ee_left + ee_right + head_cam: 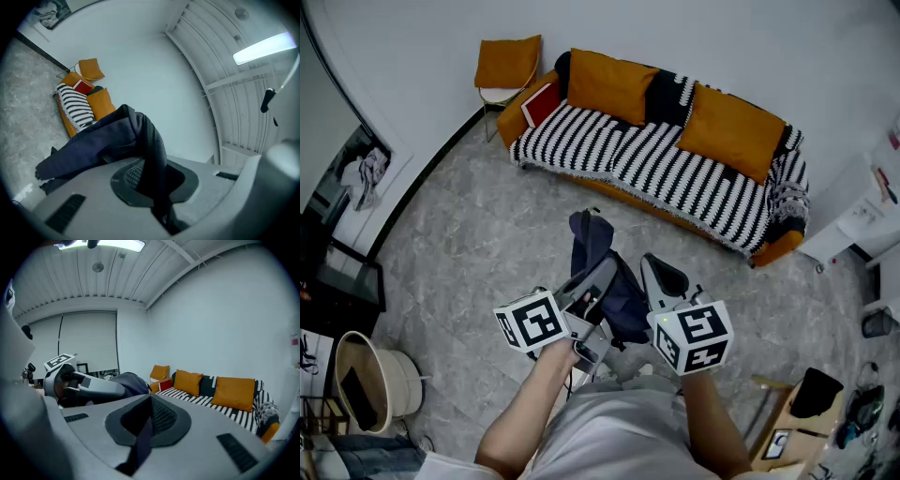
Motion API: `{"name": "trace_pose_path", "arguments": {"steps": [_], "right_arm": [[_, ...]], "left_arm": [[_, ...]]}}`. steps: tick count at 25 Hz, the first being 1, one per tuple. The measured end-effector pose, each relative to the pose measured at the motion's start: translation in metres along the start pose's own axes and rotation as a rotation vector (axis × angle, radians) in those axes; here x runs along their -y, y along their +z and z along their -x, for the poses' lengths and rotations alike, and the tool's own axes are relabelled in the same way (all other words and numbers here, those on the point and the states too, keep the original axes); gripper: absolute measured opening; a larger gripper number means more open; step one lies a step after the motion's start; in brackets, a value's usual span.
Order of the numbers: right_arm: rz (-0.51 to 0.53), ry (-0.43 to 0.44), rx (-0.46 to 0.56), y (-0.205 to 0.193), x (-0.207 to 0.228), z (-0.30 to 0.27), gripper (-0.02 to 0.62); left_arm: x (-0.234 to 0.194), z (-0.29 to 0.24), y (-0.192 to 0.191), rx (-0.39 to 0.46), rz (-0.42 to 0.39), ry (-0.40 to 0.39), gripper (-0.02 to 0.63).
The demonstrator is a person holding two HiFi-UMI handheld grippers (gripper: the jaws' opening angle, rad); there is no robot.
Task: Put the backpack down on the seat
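A dark navy backpack (605,272) hangs between my two grippers above the grey floor, short of the sofa (675,169). The sofa has a black-and-white striped throw and orange cushions. My left gripper (600,274) is shut on a dark strap of the backpack (108,138), which runs down between its jaws. My right gripper (661,275) is shut on another navy strap (143,437). In the right gripper view the left gripper (82,386) shows at the left with the backpack (129,380) bulging behind it, and the sofa (211,399) lies ahead to the right.
An orange chair (508,67) stands left of the sofa, and a red book (541,101) lies on the sofa's left end. A beige bin (370,380) sits at the lower left. White furniture (862,220) and a wooden desk (792,417) stand at the right.
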State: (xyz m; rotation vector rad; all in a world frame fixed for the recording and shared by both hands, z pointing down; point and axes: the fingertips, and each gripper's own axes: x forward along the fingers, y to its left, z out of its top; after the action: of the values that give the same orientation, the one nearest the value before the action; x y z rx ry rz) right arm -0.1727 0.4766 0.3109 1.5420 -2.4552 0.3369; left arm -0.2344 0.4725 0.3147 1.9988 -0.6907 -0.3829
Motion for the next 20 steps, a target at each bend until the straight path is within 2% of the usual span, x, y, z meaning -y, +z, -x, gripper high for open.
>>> {"name": "trace_pose_path", "arguments": {"steps": [7, 14, 20], "right_arm": [[0.009, -0.002, 0.019, 0.007, -0.009, 0.004, 0.002], [-0.012, -0.037, 0.035, 0.009, 0.011, 0.002, 0.002], [-0.023, -0.020, 0.046, 0.011, 0.027, -0.015, 0.002]], "left_arm": [[0.009, -0.003, 0.006, 0.000, -0.019, -0.032, 0.020], [0.002, -0.018, 0.007, -0.016, -0.002, -0.037, 0.020], [-0.008, -0.039, 0.016, -0.007, 0.002, -0.012, 0.020]]}}
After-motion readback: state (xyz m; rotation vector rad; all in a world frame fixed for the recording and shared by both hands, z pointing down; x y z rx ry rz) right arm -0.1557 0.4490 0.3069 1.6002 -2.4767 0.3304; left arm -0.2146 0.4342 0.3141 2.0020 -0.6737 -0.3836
